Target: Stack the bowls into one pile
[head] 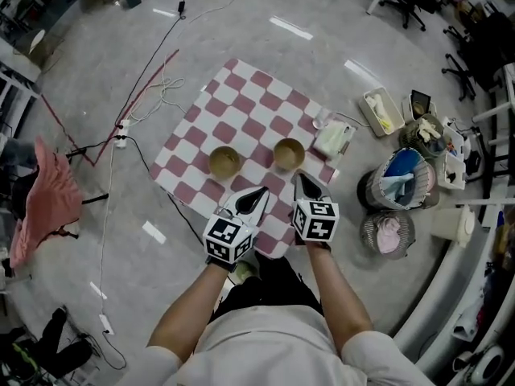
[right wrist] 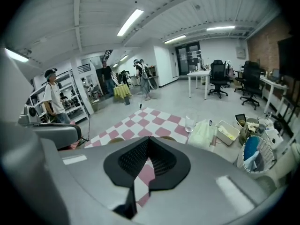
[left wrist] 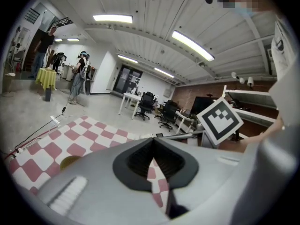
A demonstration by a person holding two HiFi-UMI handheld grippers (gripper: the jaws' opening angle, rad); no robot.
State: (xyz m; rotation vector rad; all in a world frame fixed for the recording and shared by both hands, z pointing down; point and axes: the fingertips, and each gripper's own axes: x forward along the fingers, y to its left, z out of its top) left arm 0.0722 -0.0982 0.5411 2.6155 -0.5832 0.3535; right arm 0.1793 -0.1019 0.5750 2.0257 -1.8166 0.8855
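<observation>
Right now you are holding both grippers over the near corner of the checkered mat (head: 241,103) that is lying on the floor, with nothing lifted yet. The left gripper (head: 259,195) is showing its jaws pressed together at the tips with nothing between them, and the right gripper (right wrist: 149,138) is showing the same: tips meeting, only mat visible through the slit below.

Both bowls are sitting upright, mouths up, side by side and apart from each other in the near half of the mat. The right bowl (head: 289,153) is lying just ahead of the right gripper's tips, almost in line with them. The left bowl (head: 225,161) is lying ahead of the left gripper but off to its left, so those jaws are pointing past it, towards the gap between the bowls.

You are nearer to a grasp with the right gripper, I judge. Being round, the bowls are giving you no long axis to line up with; any part of a rim will serve. Either way you will be needing to spread the jaws first and come down over a rim.
</observation>
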